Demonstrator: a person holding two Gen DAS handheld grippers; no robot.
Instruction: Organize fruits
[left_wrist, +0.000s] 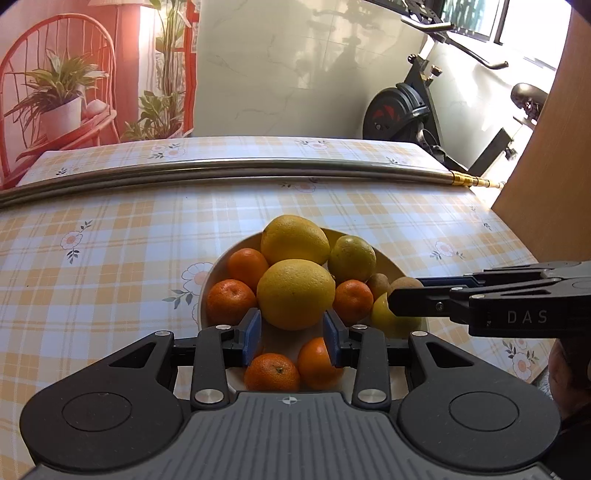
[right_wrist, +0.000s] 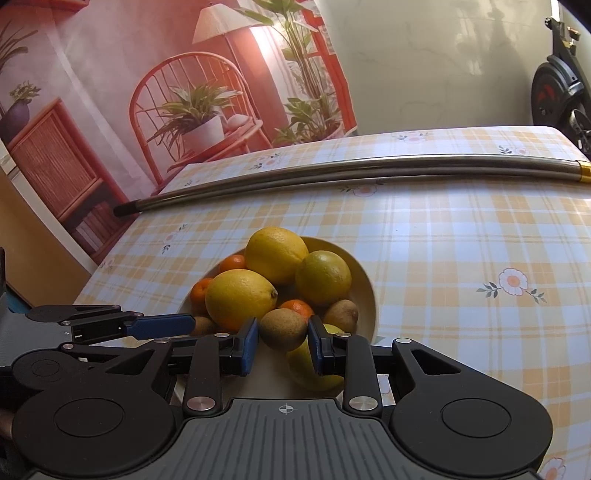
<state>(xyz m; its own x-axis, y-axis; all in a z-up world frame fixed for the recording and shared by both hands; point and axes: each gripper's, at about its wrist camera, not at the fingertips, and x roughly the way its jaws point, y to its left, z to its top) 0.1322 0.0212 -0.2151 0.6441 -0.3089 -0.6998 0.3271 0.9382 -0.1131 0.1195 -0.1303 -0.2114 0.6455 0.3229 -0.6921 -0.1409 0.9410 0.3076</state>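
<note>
Bowl (left_wrist: 207, 280): cream, on the checked counter (left_wrist: 110, 258), piled with fruit. Contents: large yellow citrus (left_wrist: 295, 293) at centre, a second (left_wrist: 294, 239) at its 12 o'clock, a greenish one (left_wrist: 351, 258) at 2 o'clock, mandarins (left_wrist: 231, 301) at 9 o'clock, kiwis (right_wrist: 282, 328) at the right edge. Left gripper (left_wrist: 291, 334): fingers narrowly apart, flanking the central citrus' near side; whether they pressed it could not be told. Right gripper (right_wrist: 282, 345): fingers clamped on a kiwi. A metal rod (left_wrist: 258, 166) lay beyond the bowl, at 12 o'clock.
</note>
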